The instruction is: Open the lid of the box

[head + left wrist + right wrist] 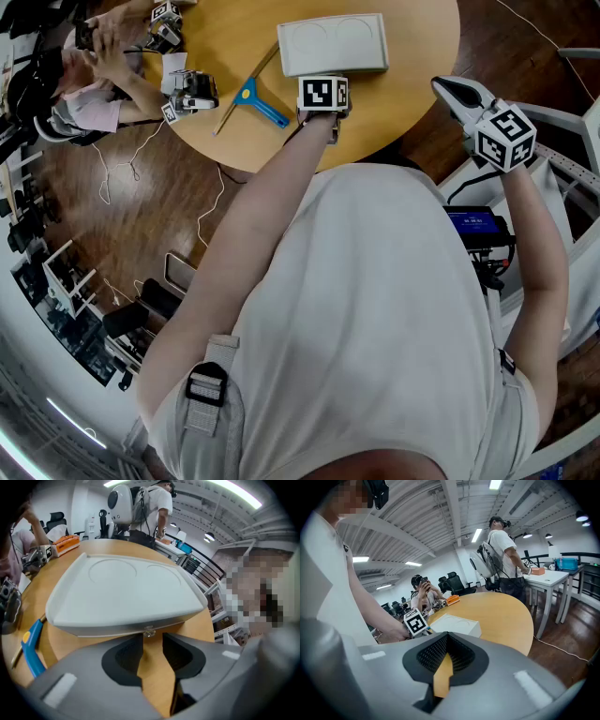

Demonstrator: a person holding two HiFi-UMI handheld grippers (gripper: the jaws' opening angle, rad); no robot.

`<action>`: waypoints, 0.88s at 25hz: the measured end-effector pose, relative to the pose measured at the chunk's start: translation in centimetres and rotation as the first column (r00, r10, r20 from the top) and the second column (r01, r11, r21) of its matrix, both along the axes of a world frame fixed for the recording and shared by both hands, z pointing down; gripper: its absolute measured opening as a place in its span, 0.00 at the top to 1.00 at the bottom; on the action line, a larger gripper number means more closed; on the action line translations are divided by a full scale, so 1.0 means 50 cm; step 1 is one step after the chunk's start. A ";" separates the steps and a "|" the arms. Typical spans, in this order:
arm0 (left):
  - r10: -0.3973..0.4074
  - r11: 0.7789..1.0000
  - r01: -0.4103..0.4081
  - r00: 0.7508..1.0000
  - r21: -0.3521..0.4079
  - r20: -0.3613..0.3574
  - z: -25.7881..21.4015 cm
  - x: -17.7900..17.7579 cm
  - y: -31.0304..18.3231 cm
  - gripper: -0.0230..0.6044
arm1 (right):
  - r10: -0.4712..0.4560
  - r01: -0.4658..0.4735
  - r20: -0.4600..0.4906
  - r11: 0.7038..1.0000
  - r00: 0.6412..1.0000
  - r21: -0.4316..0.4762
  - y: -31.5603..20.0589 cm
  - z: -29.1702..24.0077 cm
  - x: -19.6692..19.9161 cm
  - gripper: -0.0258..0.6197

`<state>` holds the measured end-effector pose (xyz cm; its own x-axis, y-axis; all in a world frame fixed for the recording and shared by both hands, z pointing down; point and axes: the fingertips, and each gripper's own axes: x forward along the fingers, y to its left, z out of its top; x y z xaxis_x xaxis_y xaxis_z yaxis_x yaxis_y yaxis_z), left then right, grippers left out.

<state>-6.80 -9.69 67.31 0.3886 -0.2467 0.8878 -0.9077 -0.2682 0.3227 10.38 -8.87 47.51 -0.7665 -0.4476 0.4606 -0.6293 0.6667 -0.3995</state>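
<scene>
While jaws stand wide, left hand-held gripper [152,640] empty, facing box [126,592].

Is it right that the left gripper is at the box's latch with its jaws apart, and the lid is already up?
Not quite. The lid is down and shut flat, not up; the left gripper view shows this. The rest holds: the left gripper is at the latch with its jaws apart.

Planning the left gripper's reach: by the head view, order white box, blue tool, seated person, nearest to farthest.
1. White box, just ahead of the left gripper.
2. Blue tool, on its left.
3. Seated person, far left, table's edge.
</scene>
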 end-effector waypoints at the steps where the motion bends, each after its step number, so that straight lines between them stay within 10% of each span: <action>1: -0.027 1.000 0.027 1.000 -0.011 0.013 0.008 -0.006 -0.009 0.76 | 0.002 -0.002 0.001 1.000 1.000 0.000 -0.004 0.004 0.005 0.96; 11: -0.106 0.988 0.111 0.993 -0.104 0.055 0.017 0.000 -0.011 0.84 | -0.012 0.012 0.010 1.000 1.000 0.002 -0.015 0.005 0.043 0.96; 22: -0.108 0.968 0.106 0.994 -0.229 0.005 0.033 0.006 0.195 0.84 | -0.135 0.135 0.013 0.991 0.991 0.018 0.004 0.007 -0.048 0.96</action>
<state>-6.51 0.06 68.98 0.3777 -0.0783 0.9226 -0.9245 -0.0879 0.3710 7.99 -8.64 47.88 -0.8268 -0.3473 0.4424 -0.5275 0.7518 -0.3956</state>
